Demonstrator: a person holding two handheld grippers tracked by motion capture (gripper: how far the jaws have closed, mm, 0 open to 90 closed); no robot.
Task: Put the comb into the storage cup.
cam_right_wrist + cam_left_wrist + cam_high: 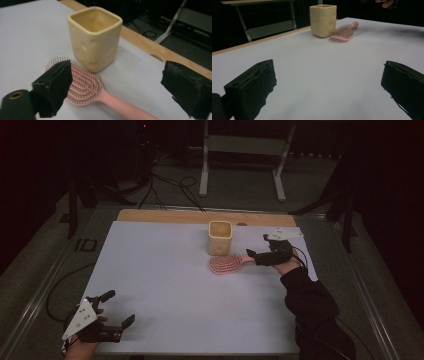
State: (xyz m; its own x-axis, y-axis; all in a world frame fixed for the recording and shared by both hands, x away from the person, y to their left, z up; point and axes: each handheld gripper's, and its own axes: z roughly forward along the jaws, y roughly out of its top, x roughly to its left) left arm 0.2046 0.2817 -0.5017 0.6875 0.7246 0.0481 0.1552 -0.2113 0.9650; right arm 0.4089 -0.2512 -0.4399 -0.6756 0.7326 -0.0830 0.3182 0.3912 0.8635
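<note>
A pink hairbrush (pixel 225 265) lies bristles up on the white table (pixel 160 280), its handle pointing right. Just behind its head stands a pale yellow square cup (pixel 220 237), upright and empty. My right gripper (pixel 258 248) hovers open at the handle's end. In the right gripper view its jaws straddle the brush (pixel 85 90) from above, gripping nothing, with the cup (pixel 93 37) right behind. My left gripper (pixel 119 308) rests open at the table's front left corner. In the left gripper view its jaws stand wide apart over bare table, with the cup (pixel 323 20) and brush (pixel 343 32) far off.
A wooden strip (pixel 200 216) runs along the table's far edge. On the floor beyond it stand a white metal frame (pixel 240 150) and loose cables (pixel 165 185). A dark sleeve (pixel 315 310) comes in from the bottom right.
</note>
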